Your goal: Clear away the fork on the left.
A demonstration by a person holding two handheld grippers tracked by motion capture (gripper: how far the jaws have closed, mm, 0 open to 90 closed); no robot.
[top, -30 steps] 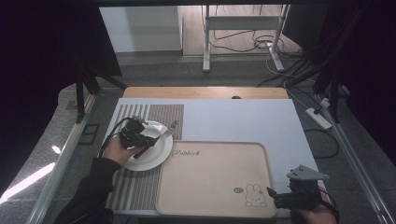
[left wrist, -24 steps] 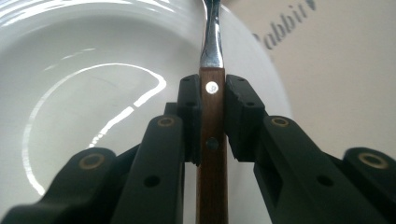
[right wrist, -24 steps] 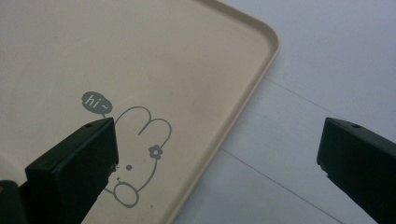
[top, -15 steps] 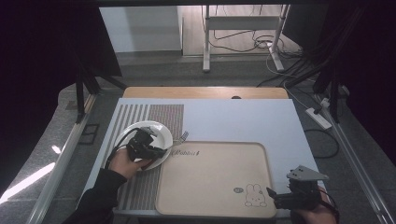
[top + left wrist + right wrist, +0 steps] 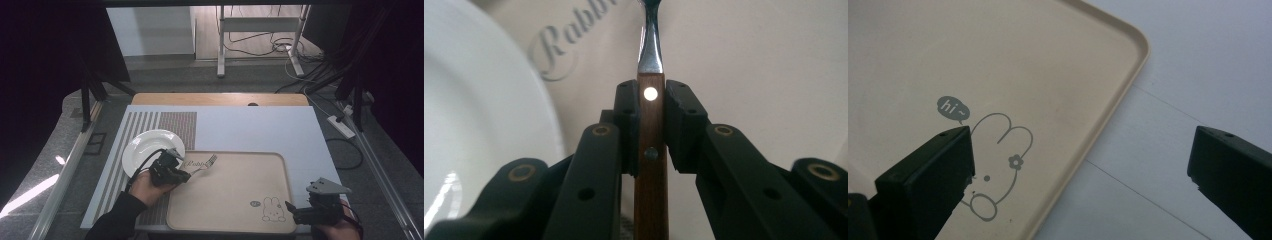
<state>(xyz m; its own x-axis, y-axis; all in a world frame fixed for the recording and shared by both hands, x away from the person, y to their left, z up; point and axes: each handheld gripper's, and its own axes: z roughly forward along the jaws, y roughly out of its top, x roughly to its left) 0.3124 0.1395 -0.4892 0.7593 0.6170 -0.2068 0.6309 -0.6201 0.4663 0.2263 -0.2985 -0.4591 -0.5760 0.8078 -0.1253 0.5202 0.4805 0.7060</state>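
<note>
1. Nearest, the right gripper (image 5: 292,209) hangs idle with its jaws spread wide over the tray's (image 5: 240,220) near right corner, above the printed rabbit (image 5: 993,165).
2. At the tray's near left corner, the left gripper (image 5: 186,175) pinches the fork (image 5: 200,166) by its wooden handle (tines over the tray's far left part), so pickup looks done and setting it down on the tray is left.
3. Just beyond the tray's left edge sits the white plate (image 5: 145,145).
</note>
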